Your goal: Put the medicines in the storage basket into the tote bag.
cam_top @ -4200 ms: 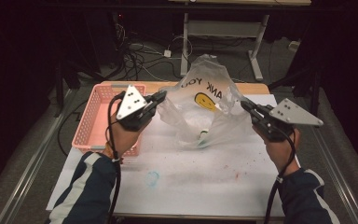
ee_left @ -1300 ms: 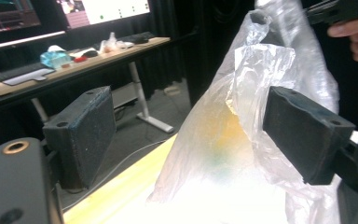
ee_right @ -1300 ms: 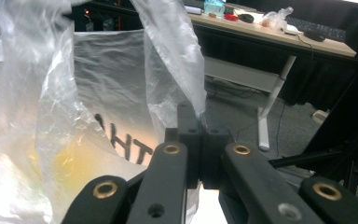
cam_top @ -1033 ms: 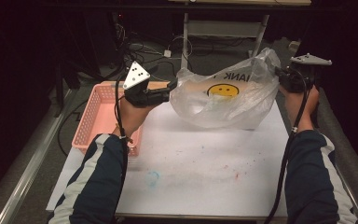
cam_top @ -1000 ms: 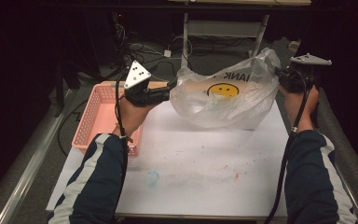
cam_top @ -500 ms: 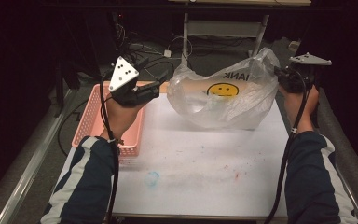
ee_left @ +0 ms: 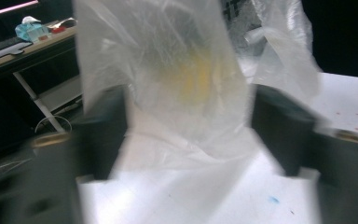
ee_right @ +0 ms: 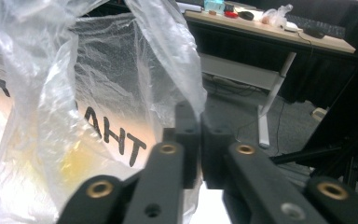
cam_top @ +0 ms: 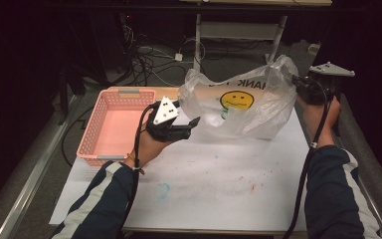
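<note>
My right gripper (cam_top: 298, 83) has its jaws pressed together on a fold of the clear plastic bag (cam_top: 238, 107), pinching the film at the bag's right upper corner; in the right gripper view the two black jaws (ee_right: 199, 140) meet with only the thin plastic caught between them, though they have just eased apart a touch; that corner is held up off the table, at the far right. My left gripper (cam_top: 191, 124) stands with its jaws apart, though they have just been closing; in the left gripper view the bag (ee_left: 168, 79) hangs between the two blurred jaws, and I cannot tell whether the pads touch it; from above, the jaw tips sit just beside the bag's left lower edge. The bag itself rests on the far half of the white table (cam_top: 219, 174), right of centre, its yellow smiley face (cam_top: 237, 100) and black lettering turned towards me; something small and greenish shows dimly inside it. Left of the bag, just beside my left hand (cam_top: 149, 144), sits a pink basket (cam_top: 117, 127) on the table's far left corner; faint blue and red stains mark the white top nearer to me.
</note>
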`<state>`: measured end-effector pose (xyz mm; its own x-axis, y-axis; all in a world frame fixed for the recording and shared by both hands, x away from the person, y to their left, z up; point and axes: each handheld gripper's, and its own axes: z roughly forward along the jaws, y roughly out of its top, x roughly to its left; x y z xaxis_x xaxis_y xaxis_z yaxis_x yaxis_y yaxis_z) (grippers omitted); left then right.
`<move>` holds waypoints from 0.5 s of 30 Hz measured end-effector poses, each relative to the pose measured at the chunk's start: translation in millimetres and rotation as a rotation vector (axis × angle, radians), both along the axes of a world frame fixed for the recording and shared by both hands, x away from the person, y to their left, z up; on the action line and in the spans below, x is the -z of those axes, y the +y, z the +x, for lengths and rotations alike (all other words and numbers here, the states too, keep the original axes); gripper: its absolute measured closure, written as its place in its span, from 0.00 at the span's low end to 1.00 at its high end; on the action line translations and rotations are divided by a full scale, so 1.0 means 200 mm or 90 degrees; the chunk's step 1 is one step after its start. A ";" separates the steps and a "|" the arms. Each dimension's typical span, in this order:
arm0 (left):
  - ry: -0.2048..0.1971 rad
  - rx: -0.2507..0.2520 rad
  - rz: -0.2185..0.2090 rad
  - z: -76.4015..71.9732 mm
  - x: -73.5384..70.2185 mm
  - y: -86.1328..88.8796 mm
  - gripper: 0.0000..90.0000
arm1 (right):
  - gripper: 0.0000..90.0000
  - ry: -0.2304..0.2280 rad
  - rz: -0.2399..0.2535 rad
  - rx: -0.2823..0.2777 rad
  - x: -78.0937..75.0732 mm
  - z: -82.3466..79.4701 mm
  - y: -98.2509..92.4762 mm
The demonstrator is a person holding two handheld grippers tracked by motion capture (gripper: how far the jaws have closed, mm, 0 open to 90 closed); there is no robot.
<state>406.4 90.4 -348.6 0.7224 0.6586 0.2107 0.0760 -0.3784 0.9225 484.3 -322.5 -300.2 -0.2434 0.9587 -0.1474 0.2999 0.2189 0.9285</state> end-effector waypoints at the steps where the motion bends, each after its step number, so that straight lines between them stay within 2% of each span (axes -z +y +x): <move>1: 0.000 -0.005 -0.001 0.01 0.00 -0.01 0.48 | 0.87 -0.004 0.003 -0.005 0.00 0.00 0.00; 3: -0.005 -0.006 0.007 0.04 0.01 -0.03 0.64 | 0.73 -0.016 0.006 -0.006 -0.01 -0.03 0.01; 6: -0.021 -0.014 0.018 0.08 -0.01 -0.03 0.84 | 0.64 -0.034 0.015 -0.024 -0.03 -0.06 0.02; 8: -0.032 -0.025 0.028 0.12 -0.04 -0.03 0.94 | 0.57 -0.044 0.010 -0.036 -0.06 -0.08 0.03; 12: -0.035 -0.045 0.013 0.19 -0.12 -0.01 0.97 | 0.50 -0.081 -0.003 -0.086 -0.14 -0.15 0.04; 15: -0.055 -0.052 0.014 0.20 -0.18 0.00 0.97 | 0.47 -0.112 -0.002 -0.093 -0.20 -0.23 0.05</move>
